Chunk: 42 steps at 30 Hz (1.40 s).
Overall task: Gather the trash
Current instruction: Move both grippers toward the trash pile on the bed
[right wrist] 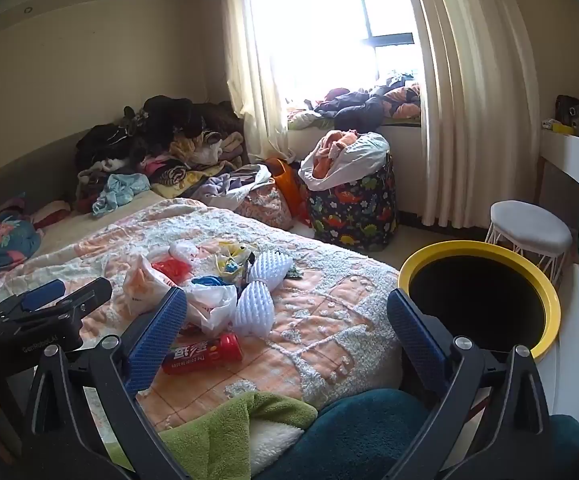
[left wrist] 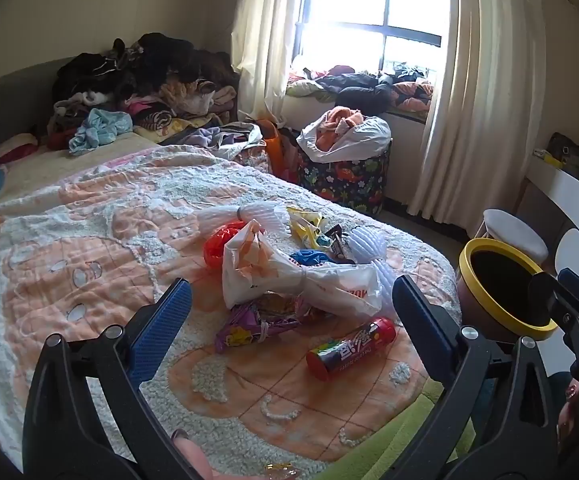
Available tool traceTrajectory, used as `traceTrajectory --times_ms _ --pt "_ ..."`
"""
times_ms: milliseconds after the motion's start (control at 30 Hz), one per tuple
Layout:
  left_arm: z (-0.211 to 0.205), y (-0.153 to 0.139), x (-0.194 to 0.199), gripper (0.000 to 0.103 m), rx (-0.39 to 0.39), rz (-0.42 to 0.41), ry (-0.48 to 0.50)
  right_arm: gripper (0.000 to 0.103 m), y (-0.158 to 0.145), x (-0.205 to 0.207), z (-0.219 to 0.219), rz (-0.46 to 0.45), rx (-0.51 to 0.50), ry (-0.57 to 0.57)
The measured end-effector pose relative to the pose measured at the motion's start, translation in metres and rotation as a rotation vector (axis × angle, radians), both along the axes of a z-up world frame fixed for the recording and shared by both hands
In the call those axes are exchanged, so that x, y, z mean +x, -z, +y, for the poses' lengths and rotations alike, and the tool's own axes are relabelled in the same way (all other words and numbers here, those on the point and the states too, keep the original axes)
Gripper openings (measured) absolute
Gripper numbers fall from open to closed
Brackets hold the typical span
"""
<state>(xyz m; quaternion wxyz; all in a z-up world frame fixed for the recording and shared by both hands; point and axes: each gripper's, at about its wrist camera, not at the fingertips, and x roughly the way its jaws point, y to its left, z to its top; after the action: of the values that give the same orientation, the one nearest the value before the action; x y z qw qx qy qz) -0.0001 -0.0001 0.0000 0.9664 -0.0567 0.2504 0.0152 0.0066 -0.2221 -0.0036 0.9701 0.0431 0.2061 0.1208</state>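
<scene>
A heap of trash lies on the orange and white bed cover (left wrist: 69, 248): a knotted white plastic bag (left wrist: 289, 280), a red candy tube (left wrist: 349, 350), a purple wrapper (left wrist: 249, 326), a red bag (left wrist: 219, 242), yellow wrappers (left wrist: 305, 226) and white foam netting (left wrist: 363, 246). My left gripper (left wrist: 289, 312) hangs open just short of the heap, nothing between its blue pads. My right gripper (right wrist: 285, 324) is open too, over the bed's near corner, with the red tube (right wrist: 203, 354) by its left finger. A yellow-rimmed bin (right wrist: 477, 308) stands at the bed's right.
Clothes are piled at the bed's head (left wrist: 137, 80) and on the window sill (left wrist: 365, 88). A dinosaur-print hamper (right wrist: 349, 212) and a white stool (right wrist: 529, 232) stand on the floor beyond the bed. Green and teal blankets (right wrist: 289, 436) lie at the near edge.
</scene>
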Motion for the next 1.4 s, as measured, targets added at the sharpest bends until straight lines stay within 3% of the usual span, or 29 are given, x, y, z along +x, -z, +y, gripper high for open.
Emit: traceTrajectory --times_ms 1400 --pt "-0.0059 -0.002 0.0021 0.092 0.006 -0.006 0.009 0.097 -0.0043 -0.0014 -0.0037 -0.01 0.009 0.007"
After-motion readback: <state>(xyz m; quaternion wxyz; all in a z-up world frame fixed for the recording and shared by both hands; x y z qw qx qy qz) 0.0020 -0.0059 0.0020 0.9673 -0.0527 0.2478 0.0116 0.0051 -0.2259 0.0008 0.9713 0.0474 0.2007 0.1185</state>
